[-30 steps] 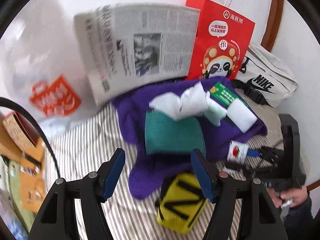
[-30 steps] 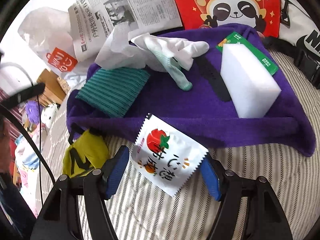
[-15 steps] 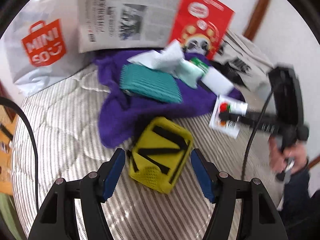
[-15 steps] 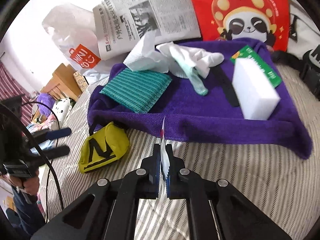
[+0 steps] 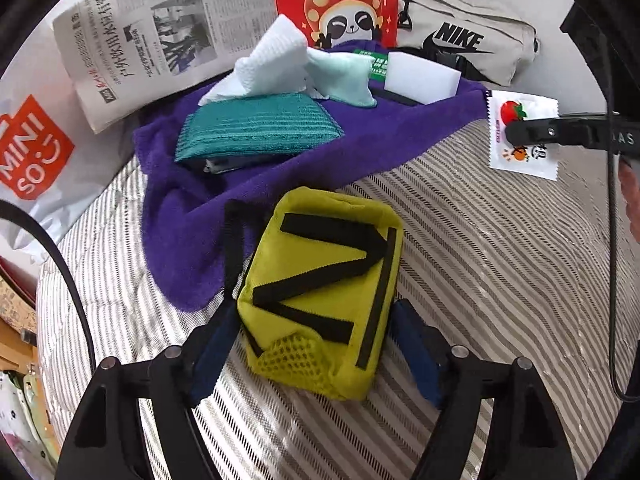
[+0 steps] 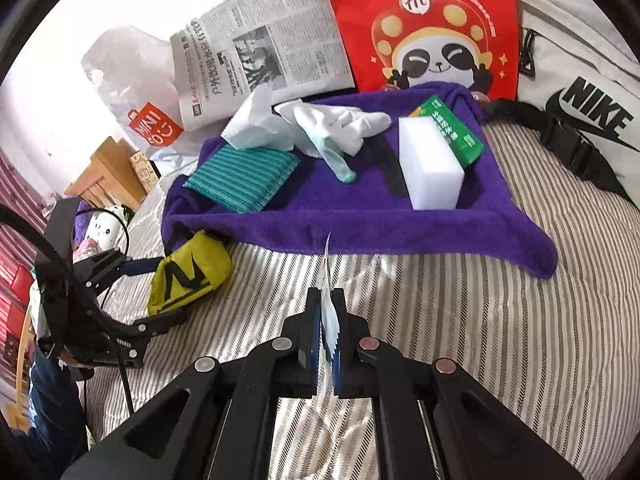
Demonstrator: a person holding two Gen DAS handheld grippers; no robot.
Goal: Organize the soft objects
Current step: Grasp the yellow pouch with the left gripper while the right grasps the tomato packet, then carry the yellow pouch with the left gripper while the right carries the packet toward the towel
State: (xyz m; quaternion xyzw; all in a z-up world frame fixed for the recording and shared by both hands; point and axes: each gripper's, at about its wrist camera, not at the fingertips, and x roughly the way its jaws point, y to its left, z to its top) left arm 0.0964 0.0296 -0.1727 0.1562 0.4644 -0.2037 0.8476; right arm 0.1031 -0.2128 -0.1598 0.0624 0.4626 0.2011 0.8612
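A yellow pouch with black straps (image 5: 324, 292) lies on the striped bed, also seen in the right wrist view (image 6: 188, 272). My left gripper (image 5: 316, 340) stands open around it, blue pads at each side. My right gripper (image 6: 327, 320) is shut on a white tomato-print sachet (image 6: 328, 312), held edge-on above the bed; the sachet also shows in the left wrist view (image 5: 524, 132). A purple towel (image 6: 360, 216) holds a teal cloth (image 6: 244, 176), white tissue (image 6: 256, 128), white gloves (image 6: 336, 124), a white sponge block (image 6: 432, 164) and a green packet (image 6: 452, 128).
A newspaper (image 5: 160, 40), a red panda paper bag (image 6: 428, 24), a white Nike bag (image 6: 580, 92) and a Miniso plastic bag (image 5: 28, 152) stand behind the towel. Wooden furniture (image 6: 104, 168) is off the bed's left edge. Striped bedding (image 6: 520, 340) lies in front.
My right gripper closed on the sachet and lifted it off the bed. My left gripper moved forward and down until its open jaws straddled the yellow pouch.
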